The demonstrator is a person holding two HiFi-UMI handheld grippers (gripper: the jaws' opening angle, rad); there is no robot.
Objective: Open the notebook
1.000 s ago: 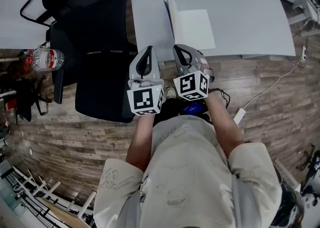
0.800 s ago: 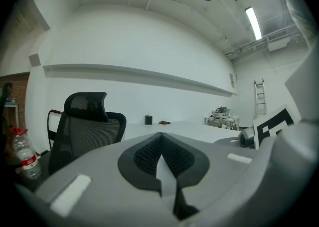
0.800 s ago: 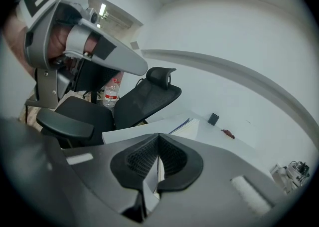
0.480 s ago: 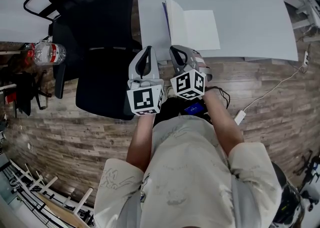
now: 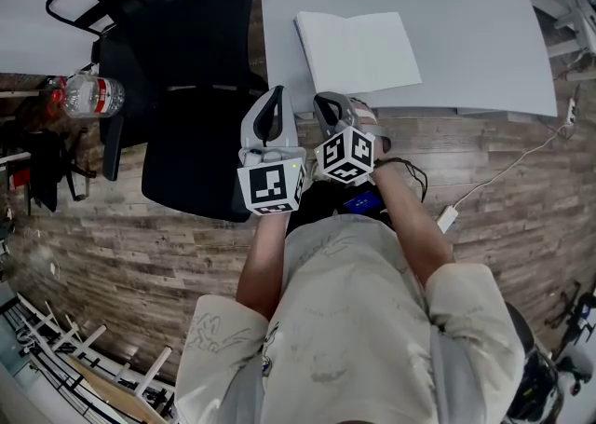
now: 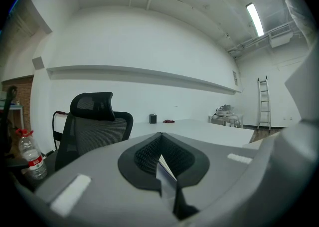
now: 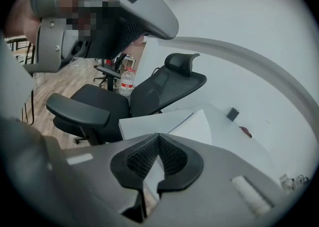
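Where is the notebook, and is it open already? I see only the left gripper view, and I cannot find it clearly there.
Observer: The head view shows the notebook lying open and flat on the white table, with two white pages facing up.
Operator: Does the right gripper hold a page of it?
Observer: No. In the right gripper view, the right gripper has its jaws together with nothing between them. The notebook lies beyond them on the table, apart from the gripper.
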